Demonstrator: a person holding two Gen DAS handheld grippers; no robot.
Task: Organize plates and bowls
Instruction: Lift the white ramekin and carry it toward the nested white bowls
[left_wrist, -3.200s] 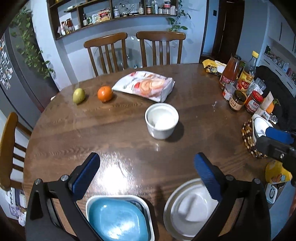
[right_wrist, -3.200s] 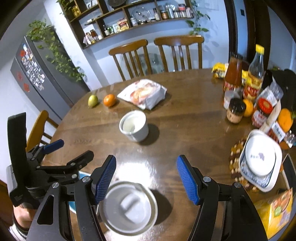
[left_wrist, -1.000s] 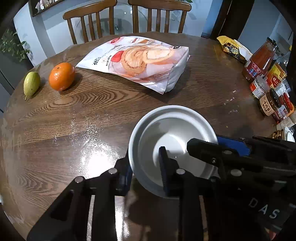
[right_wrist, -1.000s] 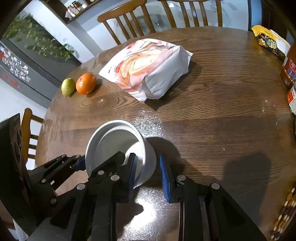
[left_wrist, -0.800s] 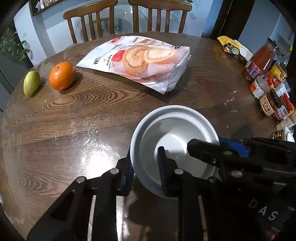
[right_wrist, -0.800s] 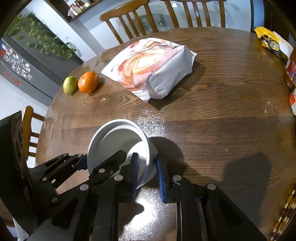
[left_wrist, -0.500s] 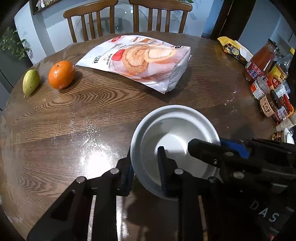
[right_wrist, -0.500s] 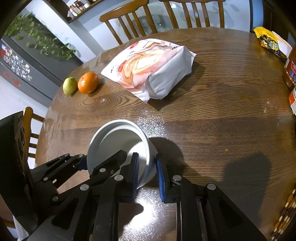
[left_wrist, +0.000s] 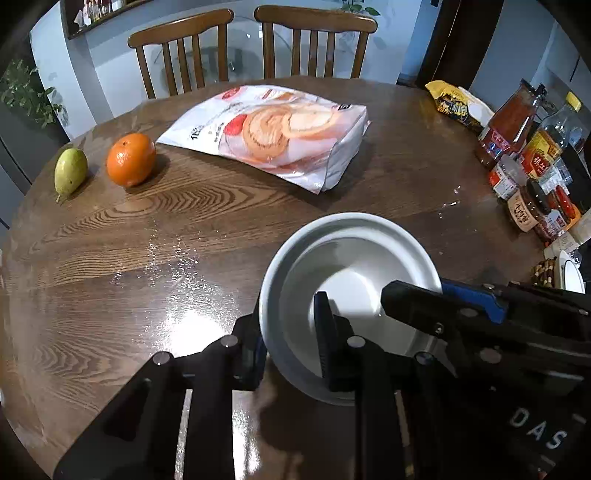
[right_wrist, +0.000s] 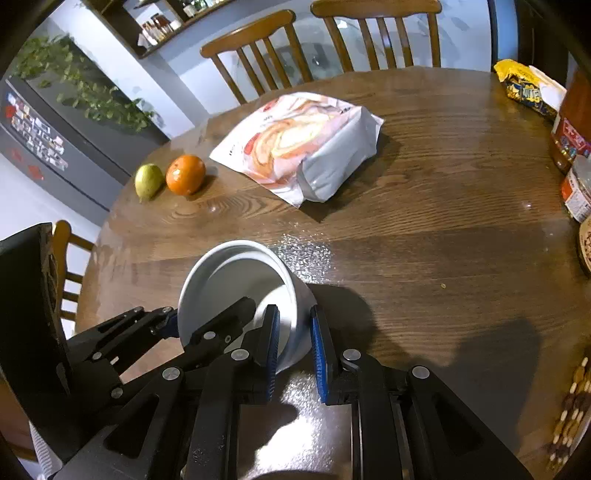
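Over counter (left_wrist: 110, 258), left wrist view: my left gripper (left_wrist: 288, 347) pinches near rim of white bowl (left_wrist: 351, 269), one finger inside, one outside. Bowl tipped, mouth toward camera. Glazed ceramic, judged heavy, stiff, slick, breakable; rim wall is sensible hold, two-sided. Half second ago bowl sat nearly same, snack bag (left_wrist: 273, 133) slightly farther now.

Right wrist view: my right gripper (right_wrist: 293, 347) clamps opposite wall of bowl (right_wrist: 236, 280), jaws narrow on it. Bowl tilted, base off counter or barely touching, cannot tell. Versus 3.2 s ago: jaws then wide, bowl upright mid-counter.
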